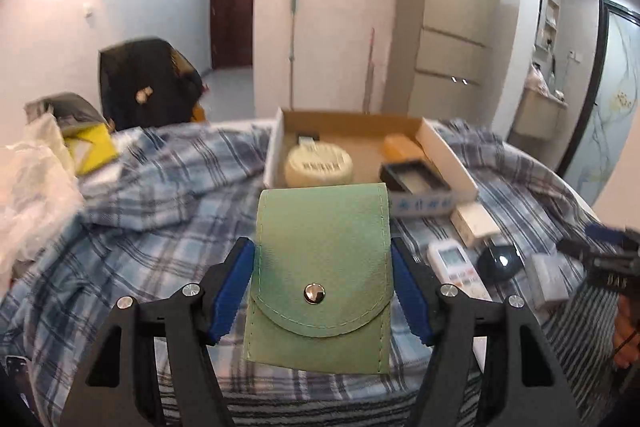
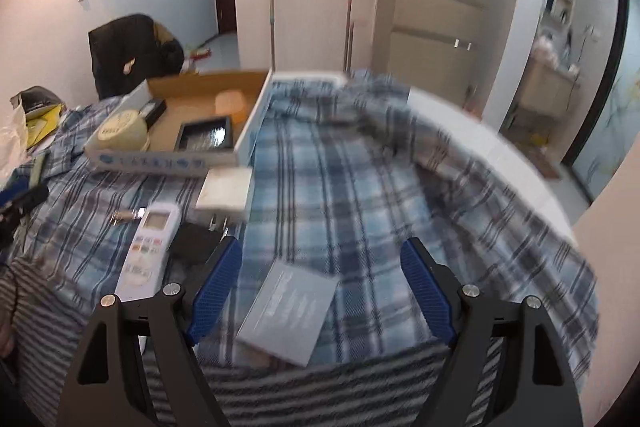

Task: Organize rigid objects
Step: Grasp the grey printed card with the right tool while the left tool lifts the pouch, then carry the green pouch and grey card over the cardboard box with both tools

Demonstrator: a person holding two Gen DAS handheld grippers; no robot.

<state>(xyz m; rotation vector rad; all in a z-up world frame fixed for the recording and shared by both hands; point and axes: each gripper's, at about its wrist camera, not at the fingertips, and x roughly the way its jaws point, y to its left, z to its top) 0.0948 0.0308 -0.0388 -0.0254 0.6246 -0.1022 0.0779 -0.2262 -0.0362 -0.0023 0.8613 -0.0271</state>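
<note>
Green pouch (image 1: pixel 320 275) clamped in left gripper (image 1: pixel 322 291), held above plaid cloth (image 1: pixel 160 227), hiding the cardboard tray's (image 1: pixel 276 143) near edge. Right gripper (image 2: pixel 322 291) spread wide over blurred grey booklet (image 2: pixel 288 311); remote (image 2: pixel 150 243) beside.

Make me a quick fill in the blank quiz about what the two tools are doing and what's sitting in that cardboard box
1. The left tool is shut on a ____ snap-button pouch.
2. The right tool is ____, holding nothing, above a grey-blue flat card on the plaid cloth.
3. The round cream tin lies inside the shallow ____ box.
4. The white remote control lies ____ that box, on the plaid cloth.

Missing words: green; open; cardboard; outside
</note>
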